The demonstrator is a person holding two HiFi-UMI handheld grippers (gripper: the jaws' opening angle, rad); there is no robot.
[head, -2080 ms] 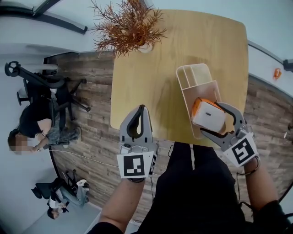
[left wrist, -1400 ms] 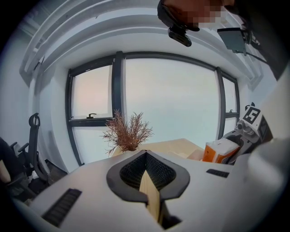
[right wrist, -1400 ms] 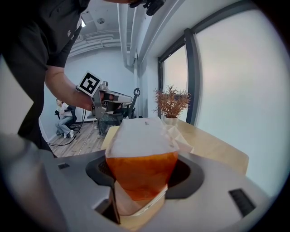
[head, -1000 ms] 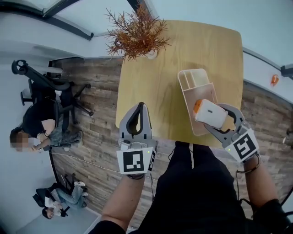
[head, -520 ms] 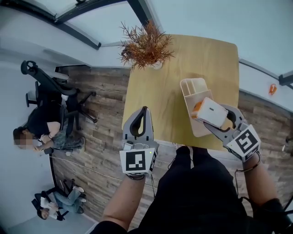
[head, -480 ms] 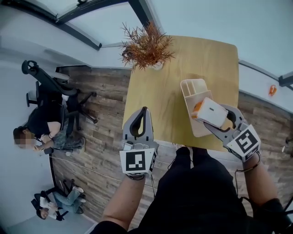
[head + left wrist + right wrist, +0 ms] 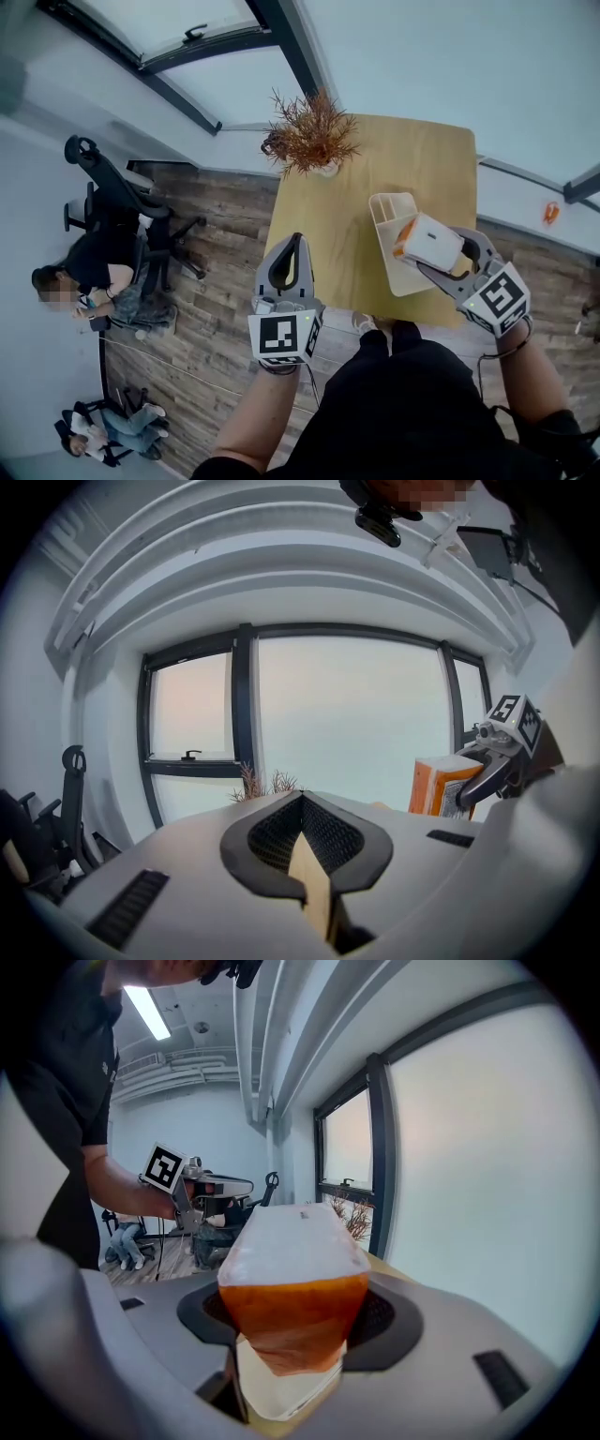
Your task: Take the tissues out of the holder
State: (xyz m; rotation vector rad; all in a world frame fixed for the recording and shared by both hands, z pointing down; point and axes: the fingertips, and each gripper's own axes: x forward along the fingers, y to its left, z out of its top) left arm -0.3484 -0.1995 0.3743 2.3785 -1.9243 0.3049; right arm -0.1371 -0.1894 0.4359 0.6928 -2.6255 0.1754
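Wood-plank floor fills the left of the head view, with an office chair (image 7: 112, 187) and a seated person (image 7: 80, 281) there; right of them, low in the frame, the left hand-held gripper (image 7: 295, 240) hovers off the table's edge, jaws pressed together on nothing; the table (image 7: 375, 159) carries a dried plant (image 7: 312, 136) at its far left corner and the cream holder (image 7: 398, 277) towards the right; the tissue pack (image 7: 429, 242) hangs over the holder, apparently lifted free, clamped in the right hand-held gripper (image 7: 436, 255). To finish well, I judge a gentle, even squeeze best, since the pack looks soft; lift clear of the rim before moving it sideways. Its long axis runs along the jaws, lower right to upper left, white face up, orange side leftward.
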